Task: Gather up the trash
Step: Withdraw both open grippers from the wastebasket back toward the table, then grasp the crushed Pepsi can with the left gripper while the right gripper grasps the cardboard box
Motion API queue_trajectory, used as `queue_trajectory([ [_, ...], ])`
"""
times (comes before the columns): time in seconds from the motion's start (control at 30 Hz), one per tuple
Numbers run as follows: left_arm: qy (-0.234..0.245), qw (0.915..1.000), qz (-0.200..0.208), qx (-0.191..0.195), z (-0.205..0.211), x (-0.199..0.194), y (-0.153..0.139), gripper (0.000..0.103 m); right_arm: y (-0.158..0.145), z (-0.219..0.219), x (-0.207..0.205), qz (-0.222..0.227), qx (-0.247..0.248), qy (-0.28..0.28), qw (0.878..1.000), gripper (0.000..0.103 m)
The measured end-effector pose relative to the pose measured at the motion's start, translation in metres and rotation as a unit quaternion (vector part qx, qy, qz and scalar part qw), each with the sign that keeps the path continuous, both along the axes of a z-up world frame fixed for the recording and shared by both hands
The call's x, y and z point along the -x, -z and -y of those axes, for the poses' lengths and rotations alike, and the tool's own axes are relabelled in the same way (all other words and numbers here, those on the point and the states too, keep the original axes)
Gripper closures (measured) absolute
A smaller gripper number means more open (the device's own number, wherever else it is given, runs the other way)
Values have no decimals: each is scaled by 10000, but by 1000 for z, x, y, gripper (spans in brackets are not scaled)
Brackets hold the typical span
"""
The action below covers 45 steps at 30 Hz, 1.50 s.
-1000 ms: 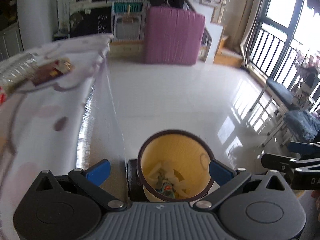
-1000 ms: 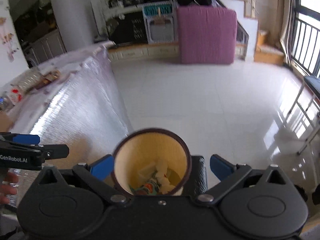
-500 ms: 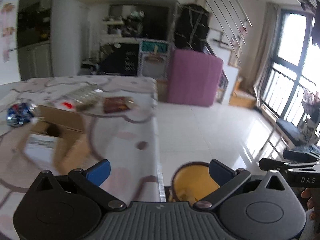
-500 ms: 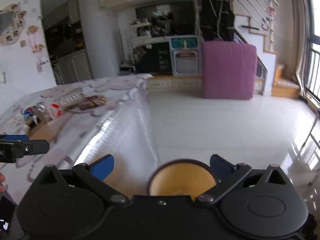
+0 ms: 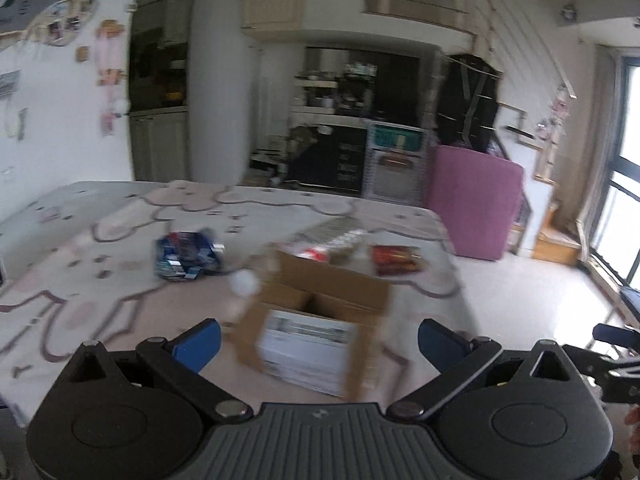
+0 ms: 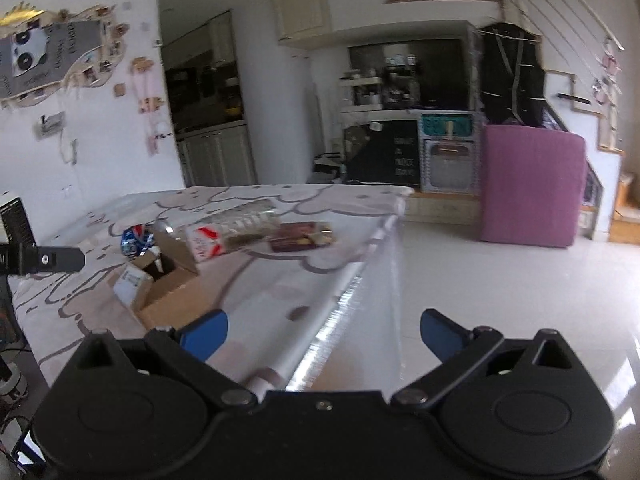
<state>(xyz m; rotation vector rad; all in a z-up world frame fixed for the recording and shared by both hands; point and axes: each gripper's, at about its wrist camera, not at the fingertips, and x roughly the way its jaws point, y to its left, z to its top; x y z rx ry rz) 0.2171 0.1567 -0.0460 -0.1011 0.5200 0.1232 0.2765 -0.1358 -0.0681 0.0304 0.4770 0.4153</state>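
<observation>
I have lifted both grippers away from the bin, which is now out of view. My left gripper [image 5: 318, 342] is spread wide and empty, facing the cardboard box [image 5: 316, 316] on the table [image 5: 80, 280]. My right gripper [image 6: 323, 336] is also spread, empty. More trash remains: blue wrapper [image 5: 186, 256], red packet [image 5: 396, 260].

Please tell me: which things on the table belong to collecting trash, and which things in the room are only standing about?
For the job:
cardboard box
blue crumpled wrapper
clear plastic bottle
dark red packet
left gripper, open
right gripper, open

Standing about:
purple block
table
</observation>
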Motion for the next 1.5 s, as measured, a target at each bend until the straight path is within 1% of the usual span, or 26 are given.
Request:
queue_trajectory([
  [0.1,-356,9994,-29,-38,-31,-6,5,0,5,-24,-9,75,-43,-300,9995,0],
  [0.23,-647,9978,-149,-35,-69,-23,13,0,12,-51,-25,116,-66,-762,9970,0],
  [0.4,-781,9964,-307,126,-112,-47,26,0,19,-87,-53,164,77,-1584,9872,0],
  [0.5,-835,9960,-235,198,-134,-64,31,0,22,-107,-71,167,115,-1805,9834,0],
  [0.6,-848,9956,-150,374,-154,-80,39,0,26,-122,-89,103,-105,-1981,9801,0],
  [0.7,-776,9945,-25,699,-170,-94,47,0,33,-134,-105,7,-388,-2155,9757,0],
  [0.83,-895,9916,-32,937,-186,-117,61,0,45,-150,-122,-224,-718,-2351,9690,0],
  [0.93,-1063,9888,-6,1047,-197,-132,72,1,51,-157,-118,-413,-829,-2647,9599,0],
  [1.03,-1297,9853,130,1100,-206,-145,81,1,55,-158,-104,-509,-775,-2947,9511,0],
  [1.17,-1459,9810,223,1261,-212,-160,92,2,53,-159,-83,-407,-728,-3106,9469,0],
  [1.27,-1431,9807,304,1297,-208,-170,94,0,52,-160,-73,-393,-803,-3100,9465,0],
  [1.33,-1327,9828,219,1267,-203,-179,92,0,52,-161,-69,-407,-821,-3120,9456,0],
  [1.43,-1272,9870,-84,976,-193,-199,89,0,52,-164,-66,-376,-768,-3153,9451,0],
  [1.5,-1270,9881,-261,824,-188,-211,87,0,52,-164,-67,-389,-794,-3157,9447,0],
])
